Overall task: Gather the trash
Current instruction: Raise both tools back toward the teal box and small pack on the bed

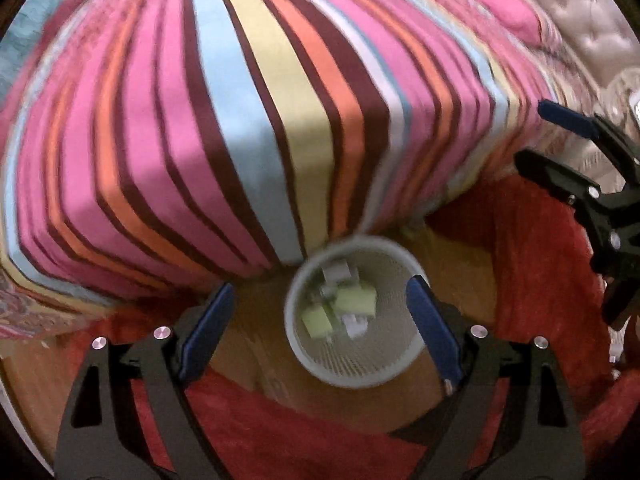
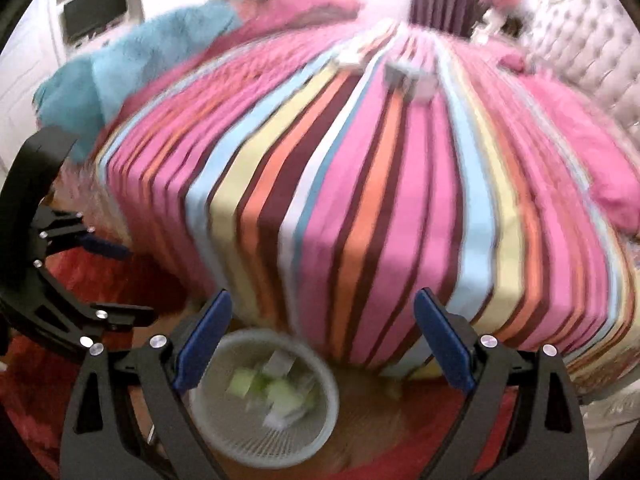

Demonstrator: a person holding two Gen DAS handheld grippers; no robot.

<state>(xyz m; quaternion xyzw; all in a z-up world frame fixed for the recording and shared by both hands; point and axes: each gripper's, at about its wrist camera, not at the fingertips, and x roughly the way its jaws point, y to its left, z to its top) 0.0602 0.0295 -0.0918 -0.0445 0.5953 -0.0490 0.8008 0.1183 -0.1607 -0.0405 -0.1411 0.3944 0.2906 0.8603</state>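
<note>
A pale mesh waste bin (image 1: 352,381) stands on the floor against the foot of the bed. It holds yellow-green and white scraps (image 1: 352,300). My left gripper (image 1: 320,332) hangs open above the bin, nothing between its blue pads. In the right wrist view the bin (image 2: 332,396) lies low and left, with the scraps (image 2: 276,392) inside, and my right gripper (image 2: 320,344) is open and empty over the bed's edge. Blurred pale trash pieces (image 2: 404,74) lie far up on the striped bedcover (image 2: 360,200). Each gripper shows in the other's view: right gripper (image 1: 548,140), left gripper (image 2: 120,284).
The striped bed (image 1: 240,120) fills most of both views. On it lie a teal fluffy blanket (image 2: 100,80) at the far left and pink pillows (image 2: 580,152) by the tufted headboard (image 2: 592,48). A red rug (image 1: 280,432) surrounds the wooden floor patch under the bin.
</note>
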